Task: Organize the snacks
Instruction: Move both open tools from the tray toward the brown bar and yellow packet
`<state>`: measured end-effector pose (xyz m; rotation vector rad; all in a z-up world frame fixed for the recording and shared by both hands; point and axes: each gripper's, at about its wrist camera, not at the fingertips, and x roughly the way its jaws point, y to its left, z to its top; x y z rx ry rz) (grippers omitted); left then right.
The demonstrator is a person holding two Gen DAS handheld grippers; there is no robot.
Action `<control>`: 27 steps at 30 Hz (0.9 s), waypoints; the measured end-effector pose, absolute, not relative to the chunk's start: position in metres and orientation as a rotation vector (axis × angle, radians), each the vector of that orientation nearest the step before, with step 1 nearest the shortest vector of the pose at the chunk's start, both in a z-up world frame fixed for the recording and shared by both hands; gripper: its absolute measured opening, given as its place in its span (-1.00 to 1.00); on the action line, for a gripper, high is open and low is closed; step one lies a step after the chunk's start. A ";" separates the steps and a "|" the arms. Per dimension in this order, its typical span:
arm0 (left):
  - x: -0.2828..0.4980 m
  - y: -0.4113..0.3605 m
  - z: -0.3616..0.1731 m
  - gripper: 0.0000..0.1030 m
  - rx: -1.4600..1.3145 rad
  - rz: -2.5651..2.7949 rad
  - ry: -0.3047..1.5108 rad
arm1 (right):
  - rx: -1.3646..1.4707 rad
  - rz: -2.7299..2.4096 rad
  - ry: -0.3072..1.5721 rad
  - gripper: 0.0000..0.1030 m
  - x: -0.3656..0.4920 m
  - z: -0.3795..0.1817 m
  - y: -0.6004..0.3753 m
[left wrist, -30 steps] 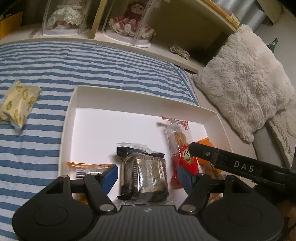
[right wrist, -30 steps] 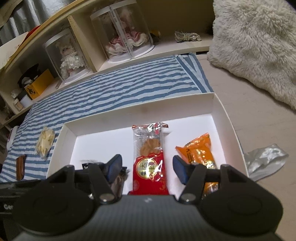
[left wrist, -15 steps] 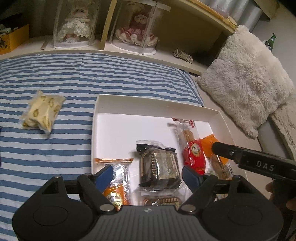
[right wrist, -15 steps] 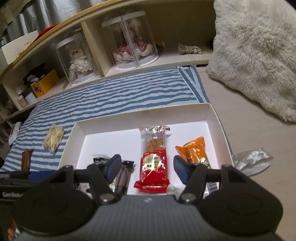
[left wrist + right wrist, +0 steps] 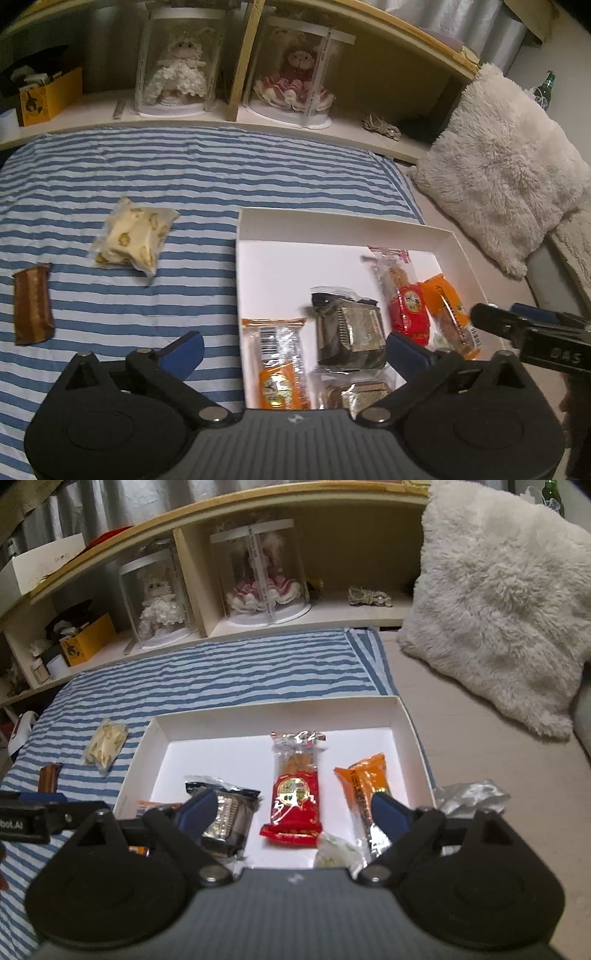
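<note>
The left gripper [image 5: 293,350] hung low over the near left corner of the white box [image 5: 332,219], its blue-padded jaws spread wide and holding nothing; the right gripper [image 5: 293,814] hovered at the box's near edge, jaws likewise spread and empty, pointing along the red snack packet [image 5: 295,794]; inside the box lay that red packet, an orange packet [image 5: 364,779] to its right, a dark foil packet [image 5: 347,332] and an orange-and-clear packet [image 5: 280,358] near the left wall; on the blue-striped bedspread [image 5: 166,177], well apart from the box, rested a pale yellow snack bag [image 5: 133,236] and a brown wrapped bar [image 5: 32,302]; compared with a second before, both grippers had drawn back and upward, so the left one's view had swung leftward and taken in the brown bar, unseen earlier; the packets in the box had kept their places.
</note>
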<state>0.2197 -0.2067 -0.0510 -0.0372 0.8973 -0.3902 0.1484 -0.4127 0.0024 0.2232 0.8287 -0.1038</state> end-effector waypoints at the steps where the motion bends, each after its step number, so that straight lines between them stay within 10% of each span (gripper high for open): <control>1: 0.219 -0.206 -0.050 1.00 -0.027 -0.384 0.895 | 0.221 -0.106 0.826 0.82 0.146 0.004 -0.412; 27: 0.221 -0.132 -0.047 1.00 -0.009 -0.293 0.833 | 0.120 -0.116 0.807 0.99 0.151 0.005 -0.372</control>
